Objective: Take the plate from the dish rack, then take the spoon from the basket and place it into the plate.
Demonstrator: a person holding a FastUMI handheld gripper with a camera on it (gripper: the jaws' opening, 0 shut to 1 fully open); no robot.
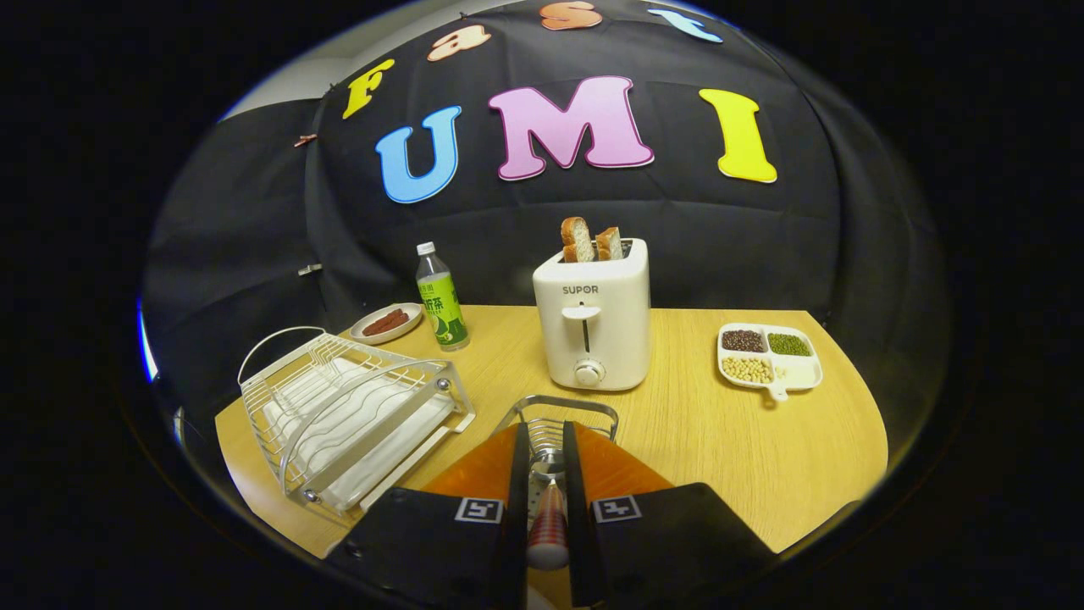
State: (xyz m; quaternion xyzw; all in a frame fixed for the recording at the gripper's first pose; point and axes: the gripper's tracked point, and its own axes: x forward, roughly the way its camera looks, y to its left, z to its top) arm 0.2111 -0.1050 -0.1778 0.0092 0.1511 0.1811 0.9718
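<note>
Gripping the spoon over the basket

The spoon (548, 517) is clamped by its handle between both fingers of the gripper (546, 474), bottom centre of the frame; the wire basket (555, 415) is seen just beyond the fingertips, in front of the toaster (593, 326); the dish rack (351, 415) is placed at lower left on the wooden table (720, 440); no plate can be made out in it for sure; a divided dish of beans (769, 356) is at right.

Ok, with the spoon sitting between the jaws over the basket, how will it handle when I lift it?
The spoon looks stiff, so it shouldn't flop. Its rounded, glossy handle between the gripper jaws may slip or swivel under a loose grip. Its bowl end appears to lie in the wire basket and could snag, so lift straight up.
</note>
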